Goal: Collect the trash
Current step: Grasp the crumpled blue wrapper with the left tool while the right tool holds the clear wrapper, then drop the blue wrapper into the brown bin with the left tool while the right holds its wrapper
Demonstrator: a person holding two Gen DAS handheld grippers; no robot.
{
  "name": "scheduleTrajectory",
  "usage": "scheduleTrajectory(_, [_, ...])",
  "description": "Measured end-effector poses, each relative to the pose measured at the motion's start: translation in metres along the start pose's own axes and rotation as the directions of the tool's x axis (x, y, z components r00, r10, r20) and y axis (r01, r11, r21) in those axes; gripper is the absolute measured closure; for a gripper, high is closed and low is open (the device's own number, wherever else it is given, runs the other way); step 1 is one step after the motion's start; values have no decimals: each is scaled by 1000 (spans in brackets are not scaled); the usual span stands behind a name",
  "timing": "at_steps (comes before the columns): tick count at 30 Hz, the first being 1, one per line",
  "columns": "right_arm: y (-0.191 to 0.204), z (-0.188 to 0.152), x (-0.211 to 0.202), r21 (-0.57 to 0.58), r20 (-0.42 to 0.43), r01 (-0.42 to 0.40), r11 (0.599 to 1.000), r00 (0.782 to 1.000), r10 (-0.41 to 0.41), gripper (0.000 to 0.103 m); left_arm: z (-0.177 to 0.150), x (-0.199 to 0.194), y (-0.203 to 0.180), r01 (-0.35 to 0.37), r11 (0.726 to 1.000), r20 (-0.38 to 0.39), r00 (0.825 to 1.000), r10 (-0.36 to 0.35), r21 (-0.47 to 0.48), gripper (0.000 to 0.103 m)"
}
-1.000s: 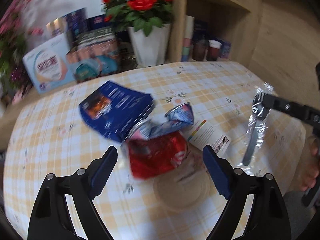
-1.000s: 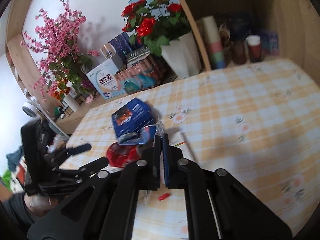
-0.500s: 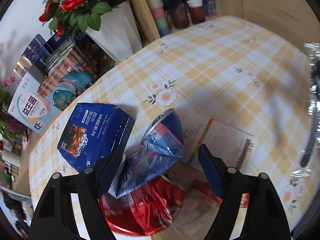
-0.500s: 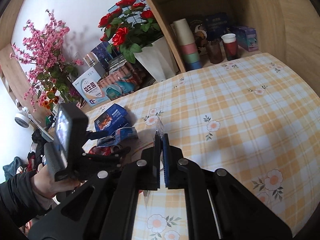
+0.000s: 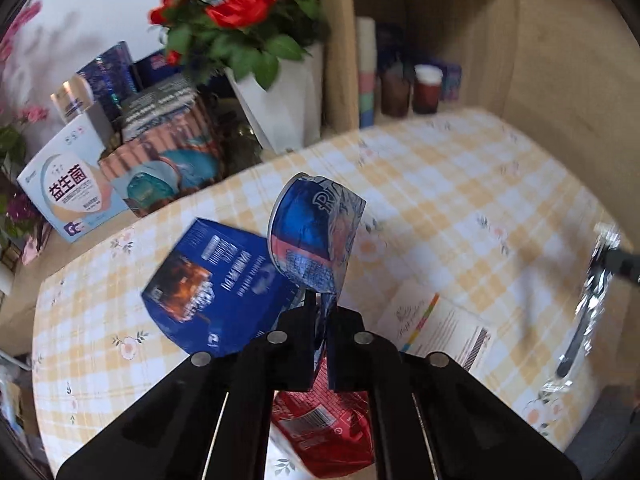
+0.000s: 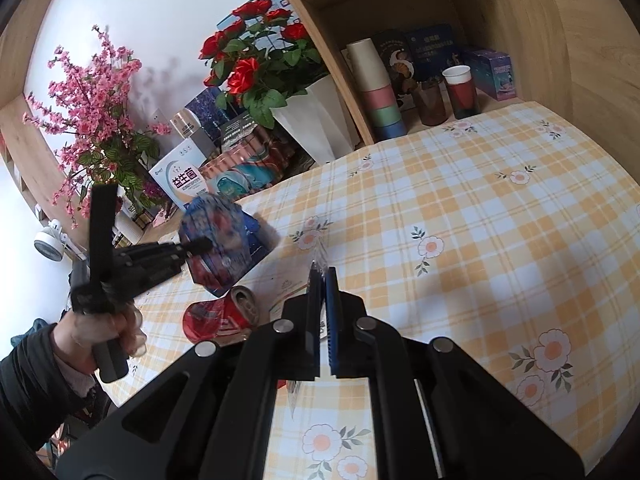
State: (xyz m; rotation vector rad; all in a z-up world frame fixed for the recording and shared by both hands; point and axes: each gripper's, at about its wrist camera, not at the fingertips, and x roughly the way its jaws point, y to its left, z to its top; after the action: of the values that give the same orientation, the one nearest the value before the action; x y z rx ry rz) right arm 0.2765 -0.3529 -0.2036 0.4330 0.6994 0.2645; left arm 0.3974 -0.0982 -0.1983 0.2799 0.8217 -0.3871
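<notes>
My left gripper (image 5: 320, 320) clenches the crushed blue can (image 5: 316, 232), lifted above the surface (image 5: 460, 200). My right gripper (image 6: 323, 280) pinches what seems a clear wrapper (image 5: 588, 308). I carry both steadily, grips tight, clearing the red can (image 5: 328, 428).

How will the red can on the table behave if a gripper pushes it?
The red can is crushed, so it will probably slide or wobble, not roll cleanly. It looks empty, likely light. Its dented wall may buckle further under the fingers.
</notes>
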Motion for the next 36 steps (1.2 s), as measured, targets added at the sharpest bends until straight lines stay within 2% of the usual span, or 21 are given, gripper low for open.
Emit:
scheduleTrajectory(7, [17,-2,-11,-19,1,-7,1000,1000,7,96,-1,-41,15,31,997,62,998,-27,-65,99])
scheduleTrajectory(14, [40,-7,-33,-58,2,-10,998,1000,10,96,-22,-97,14,72,992,133,989,-58,-106,98])
scheduleTrajectory(23, [62,-25,-58,-66,-4,-3,998,1000,3,96,-72,-165,3,148,977,189,975,-119,-151,99])
scheduleTrajectory(29, [79,-37,-76,-95,-18,3,995,1000,-5,96,-107,-195,-9,181,969,208,967,-145,-167,99])
scheduleTrajectory(31, [85,-41,-83,-100,-17,1,995,1000,-3,96,-119,-204,-12,211,961,210,962,-173,-177,99])
scheduleTrajectory(36, [96,-49,-97,-112,-15,-6,994,1000,5,96,-144,-221,-14,213,956,210,963,-170,-200,99])
